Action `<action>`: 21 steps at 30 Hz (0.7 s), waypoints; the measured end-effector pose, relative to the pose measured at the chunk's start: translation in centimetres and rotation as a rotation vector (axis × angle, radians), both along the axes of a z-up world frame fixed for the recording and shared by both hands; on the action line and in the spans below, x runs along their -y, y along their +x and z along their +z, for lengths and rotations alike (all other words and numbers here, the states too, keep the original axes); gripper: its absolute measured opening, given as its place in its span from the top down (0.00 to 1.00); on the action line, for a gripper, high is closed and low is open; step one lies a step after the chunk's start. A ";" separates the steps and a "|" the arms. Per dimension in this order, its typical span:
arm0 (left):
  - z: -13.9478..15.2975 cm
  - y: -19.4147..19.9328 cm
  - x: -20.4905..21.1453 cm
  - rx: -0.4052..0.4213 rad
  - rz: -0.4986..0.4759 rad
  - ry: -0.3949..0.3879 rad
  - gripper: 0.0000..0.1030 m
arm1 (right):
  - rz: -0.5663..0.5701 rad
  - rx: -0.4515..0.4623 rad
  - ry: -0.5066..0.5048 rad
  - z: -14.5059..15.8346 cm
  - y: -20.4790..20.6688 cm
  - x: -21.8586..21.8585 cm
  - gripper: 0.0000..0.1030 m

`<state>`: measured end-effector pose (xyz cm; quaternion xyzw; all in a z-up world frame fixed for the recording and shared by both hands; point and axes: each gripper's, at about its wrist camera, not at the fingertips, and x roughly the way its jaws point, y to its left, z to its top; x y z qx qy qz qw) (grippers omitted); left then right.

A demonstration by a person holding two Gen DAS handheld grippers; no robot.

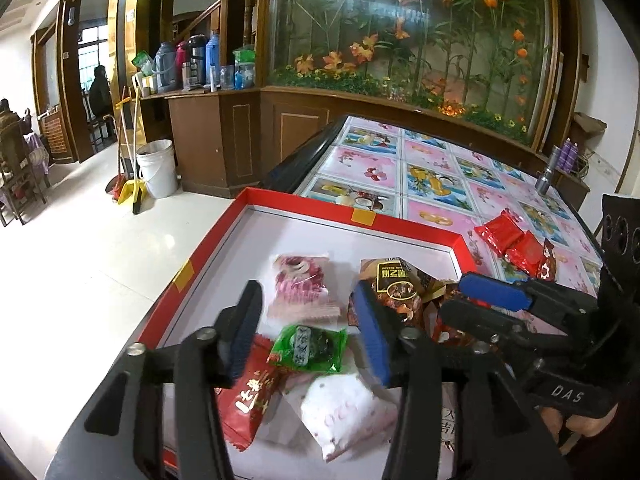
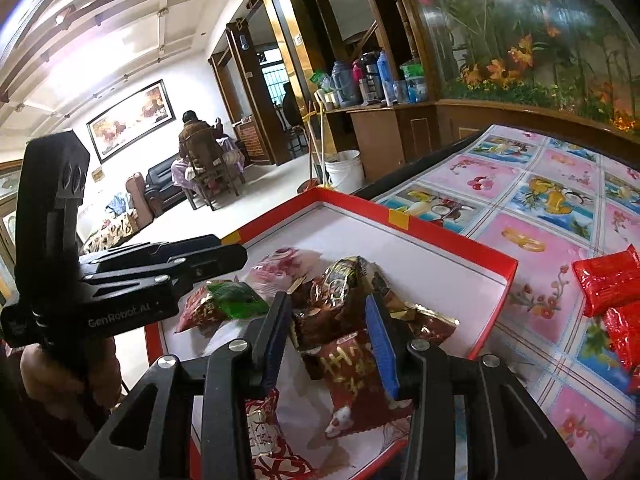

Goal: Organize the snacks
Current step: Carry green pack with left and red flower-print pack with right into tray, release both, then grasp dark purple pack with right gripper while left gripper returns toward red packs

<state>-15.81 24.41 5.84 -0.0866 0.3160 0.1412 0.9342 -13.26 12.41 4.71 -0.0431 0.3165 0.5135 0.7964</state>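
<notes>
Red cardboard forms the rim of the shallow box point(image 1: 404, 222) that lies on the table, and its floor is white. Inside it several wrapped snacks lie close together: a green candy packet point(image 1: 310, 346), a pink-printed packet point(image 1: 300, 282) behind it, a white pillow packet with pink marks point(image 1: 344, 412) in front, a red packet with gold characters point(image 1: 250, 394) at the left, and a dark brown packet point(image 1: 396, 284) toward the right.

The left gripper point(image 1: 308, 338) hangs over the box with its fingers spread wide. The green packet lies below, between them, but nothing is held. The right gripper point(image 2: 330, 338) is also over the box, its jaws parted, with a dark red packet with gold writing point(image 2: 354, 364) lying between the blue pads point(image 2: 382, 344). The pads do not visibly press on it, so I cannot tell if they touch it.

Outside the box, to its right, shiny red packets point(image 1: 510, 238) rest on the tablecloth point(image 1: 432, 168), which has pink and blue fruit squares. A small metal cylinder point(image 1: 546, 180) stands near the far edge of the table. Behind the table is a wooden cabinet with a glass flower display point(image 1: 400, 32), and a white bucket point(image 1: 157, 168) stands on the floor at the left.
</notes>
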 end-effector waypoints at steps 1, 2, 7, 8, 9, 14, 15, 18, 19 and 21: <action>0.1 -0.1 0.0 0.002 0.003 0.005 0.45 | -0.007 0.001 0.006 0.1 0.1 0.2 0.56; 0.2 -0.2 0.0 0.006 0.006 0.009 0.43 | -0.018 -0.001 0.013 0.3 0.3 0.5 0.56; 0.5 -0.3 0.2 0.005 0.001 0.017 0.41 | -0.066 -0.010 0.044 0.9 1.5 1.7 0.54; 0.5 -0.2 0.2 0.004 -0.001 0.019 0.40 | -0.077 -0.011 0.052 1.1 1.8 2.0 0.53; 0.6 -0.2 0.4 0.003 -0.003 0.021 0.40 | -0.092 -0.010 0.060 1.2 2.0 2.4 0.52; 0.9 -0.2 0.9 0.000 -0.014 0.032 0.36 | -0.167 -0.024 0.103 2.0 3.7 4.6 0.48; 0.9 -0.3 0.9 0.000 -0.015 0.035 0.34 | -0.181 -0.026 0.111 2.2 4.0 5.1 0.48; 1.1 -0.2 1.3 0.002 -0.022 0.049 0.33 | -0.230 -0.034 0.136 2.6 5.0 6.8 0.47; 1.2 -0.1 1.6 0.002 -0.024 0.054 0.33 | -0.247 -0.034 0.144 2.8 5.3 7.5 0.47; 1.3 -0.1 1.8 0.001 -0.029 0.060 0.33 | -0.281 -0.033 0.160 3.0 5.9 8.8 0.46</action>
